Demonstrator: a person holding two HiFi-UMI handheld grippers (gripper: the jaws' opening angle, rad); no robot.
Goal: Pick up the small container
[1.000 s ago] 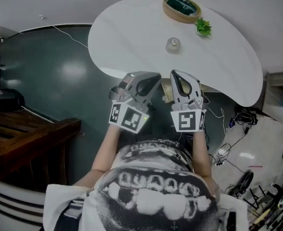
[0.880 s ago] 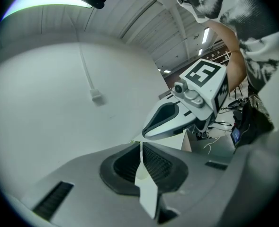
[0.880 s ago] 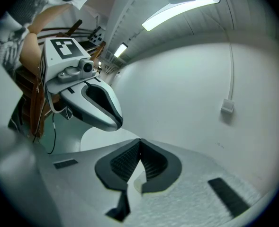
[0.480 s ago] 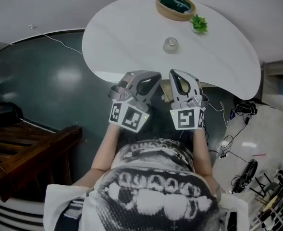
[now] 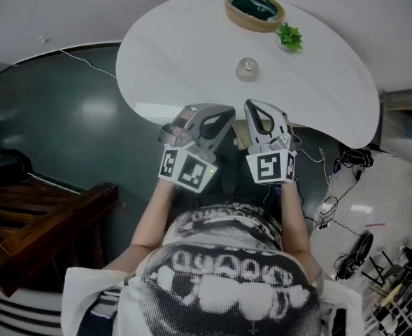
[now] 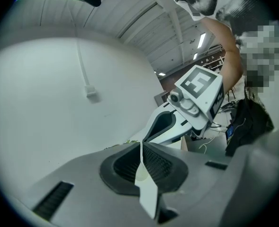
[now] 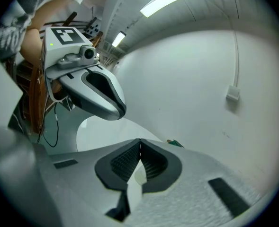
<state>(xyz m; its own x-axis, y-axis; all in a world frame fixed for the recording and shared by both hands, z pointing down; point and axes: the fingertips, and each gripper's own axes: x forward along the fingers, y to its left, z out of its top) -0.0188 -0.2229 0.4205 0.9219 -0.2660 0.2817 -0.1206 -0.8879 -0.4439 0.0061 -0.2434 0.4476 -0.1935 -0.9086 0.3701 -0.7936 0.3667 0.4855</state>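
Note:
The small container (image 5: pixel 246 68) is a clear, round little pot standing near the middle of the white table (image 5: pixel 185 54). Both grippers hang side by side just short of the table's near edge, well short of the container. My left gripper (image 5: pixel 218 115) is shut with nothing between its jaws, which meet in a thin line in the left gripper view (image 6: pixel 140 148). Next to it on the right, my right gripper (image 5: pixel 260 112) is shut and empty as well, jaws pressed together (image 7: pixel 139 146). Each gripper view shows the other gripper alongside.
At the table's far side stand a wooden bowl (image 5: pixel 254 10) with something dark green in it and a small green plant (image 5: pixel 289 37). Dark wooden furniture (image 5: pixel 45 212) is at the left. Cables and gear (image 5: pixel 349 166) lie on the floor at the right.
The table and its objects have slid a little left and up in the head view. The right gripper has risen slightly. Both grippers remain shut.

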